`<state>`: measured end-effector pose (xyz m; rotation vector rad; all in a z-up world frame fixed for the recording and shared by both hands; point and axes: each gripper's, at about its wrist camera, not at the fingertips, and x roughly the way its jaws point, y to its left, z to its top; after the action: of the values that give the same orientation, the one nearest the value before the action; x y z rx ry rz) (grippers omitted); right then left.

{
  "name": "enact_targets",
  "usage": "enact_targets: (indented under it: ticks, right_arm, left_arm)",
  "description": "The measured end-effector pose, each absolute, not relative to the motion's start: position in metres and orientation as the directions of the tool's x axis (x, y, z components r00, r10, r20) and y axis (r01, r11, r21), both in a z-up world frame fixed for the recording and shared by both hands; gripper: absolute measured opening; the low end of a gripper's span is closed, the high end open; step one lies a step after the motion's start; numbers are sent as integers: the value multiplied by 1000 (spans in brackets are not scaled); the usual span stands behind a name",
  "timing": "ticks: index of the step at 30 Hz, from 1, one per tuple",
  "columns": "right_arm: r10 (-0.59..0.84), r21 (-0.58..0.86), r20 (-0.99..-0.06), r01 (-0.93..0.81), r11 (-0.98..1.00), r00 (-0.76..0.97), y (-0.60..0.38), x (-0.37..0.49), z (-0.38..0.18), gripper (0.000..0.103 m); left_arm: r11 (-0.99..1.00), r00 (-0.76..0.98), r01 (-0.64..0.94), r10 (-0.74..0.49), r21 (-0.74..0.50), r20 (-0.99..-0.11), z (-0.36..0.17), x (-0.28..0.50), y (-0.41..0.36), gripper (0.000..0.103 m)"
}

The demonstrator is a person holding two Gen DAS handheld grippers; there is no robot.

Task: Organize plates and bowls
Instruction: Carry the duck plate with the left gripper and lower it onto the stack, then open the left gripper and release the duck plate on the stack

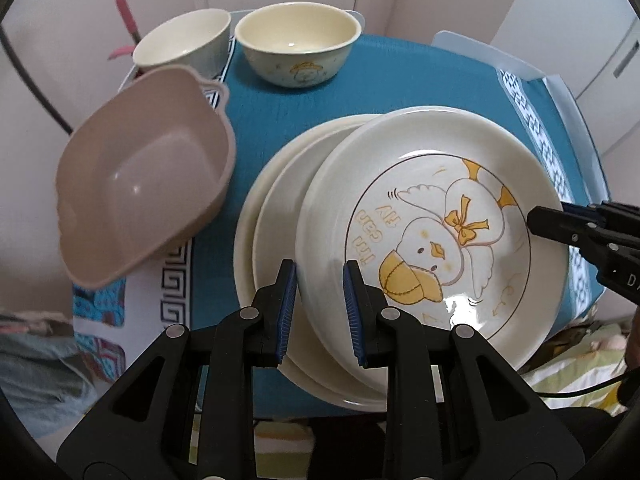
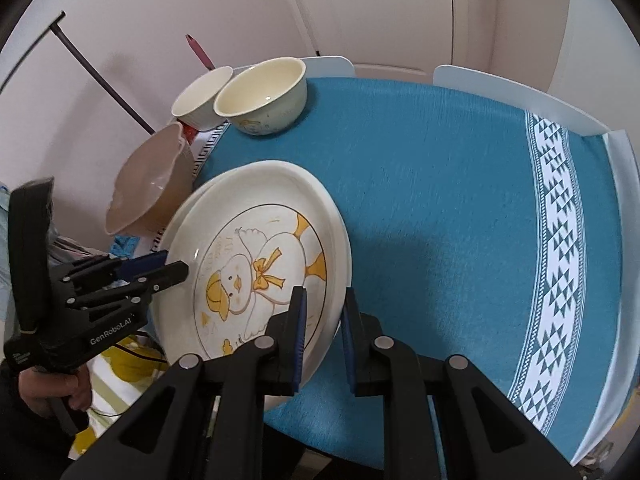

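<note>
A glossy round ceramic duck plate sits tilted atop a stack of cream plates on the woven teal tablecloth. The left gripper and right gripper are each clamped on its rim. Beyond the stack stand a matte beige plastic bowl and two cream bowls.

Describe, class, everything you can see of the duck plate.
The duck plate is round, cream and glossy, ceramic by the look, with a thin ring framing a yellow-bowed duck and some lettering. It is tilted above a second plate on the blue cloth. The left gripper and right gripper clamp opposite rims.
</note>
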<state>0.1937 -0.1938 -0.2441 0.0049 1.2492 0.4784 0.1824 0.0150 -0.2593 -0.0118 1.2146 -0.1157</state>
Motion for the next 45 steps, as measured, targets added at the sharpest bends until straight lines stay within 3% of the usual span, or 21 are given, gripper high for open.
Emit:
enact_targets:
  ticks: [19,28,38,45]
  right_arm:
    - [295,202,-927,-358,912,230,-177,196,-258,15]
    - [262,152,-935,-400,904,239,-170,197,-261,15]
    - [240,115,-940,-439,891,243,-165,197,-266,15]
    - [242,112,-940,-451,886,242,-164,198,-265,15]
  left_arm:
    - [964,410,170,120,205,-904,-259,176,-11,22]
    - [955,419,168,157,246,-894,-261,175,-14,22]
    - [906,462,183,264,382,-847,-263,168,-25,22]
    - [915,457,173,254,365,-852,-261,168,-22,22]
